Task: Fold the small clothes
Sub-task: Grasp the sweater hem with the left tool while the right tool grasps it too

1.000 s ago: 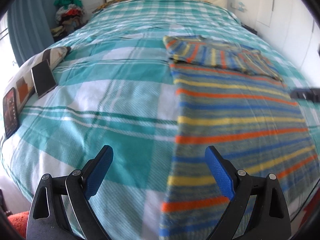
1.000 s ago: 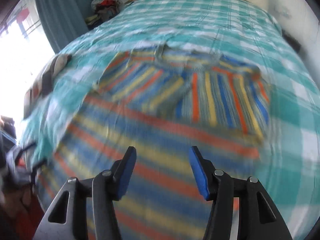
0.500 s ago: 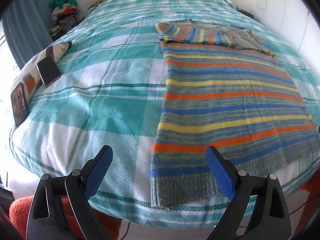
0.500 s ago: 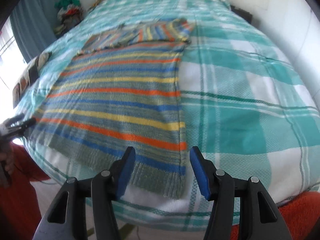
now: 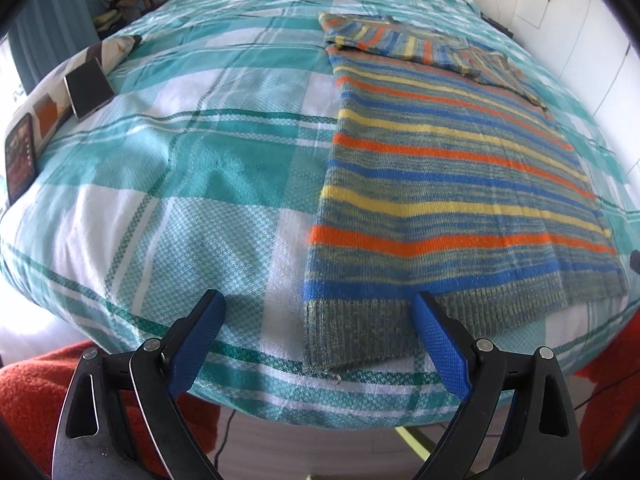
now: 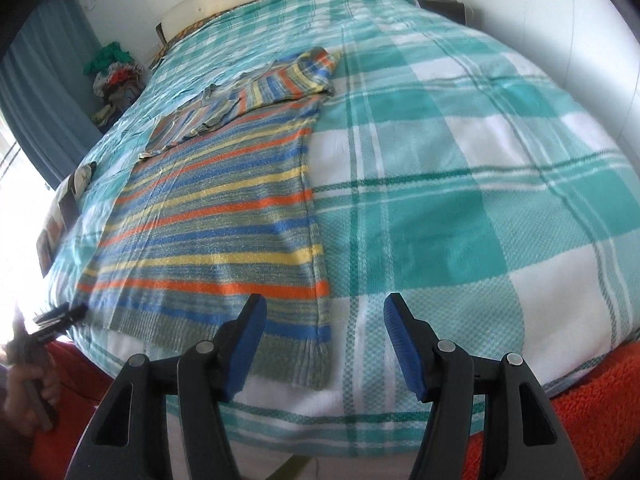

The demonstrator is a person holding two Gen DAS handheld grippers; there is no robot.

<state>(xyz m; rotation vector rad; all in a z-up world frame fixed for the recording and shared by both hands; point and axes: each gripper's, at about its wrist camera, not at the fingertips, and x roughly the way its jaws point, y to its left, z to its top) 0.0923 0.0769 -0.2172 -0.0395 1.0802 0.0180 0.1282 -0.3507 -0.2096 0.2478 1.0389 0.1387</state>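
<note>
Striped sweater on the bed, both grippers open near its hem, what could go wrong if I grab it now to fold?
1. The striped sweater hem hangs near the bed edge, so a one-sided pull might drag it off.
2. The left gripper and right gripper could pinch the checked bedspread along with the knit.
3. The sleeves folded across the top may slip loose when lifted.

1. The right gripper [image 6: 322, 320] hangs with jaws apart above the near edge of the bed [image 6: 460, 208].
2. A striped sweater [image 6: 216, 232] lies flat on the left, sleeves folded across its far end.
3. The left gripper [image 6: 60, 316] shows at the far left edge.
</note>
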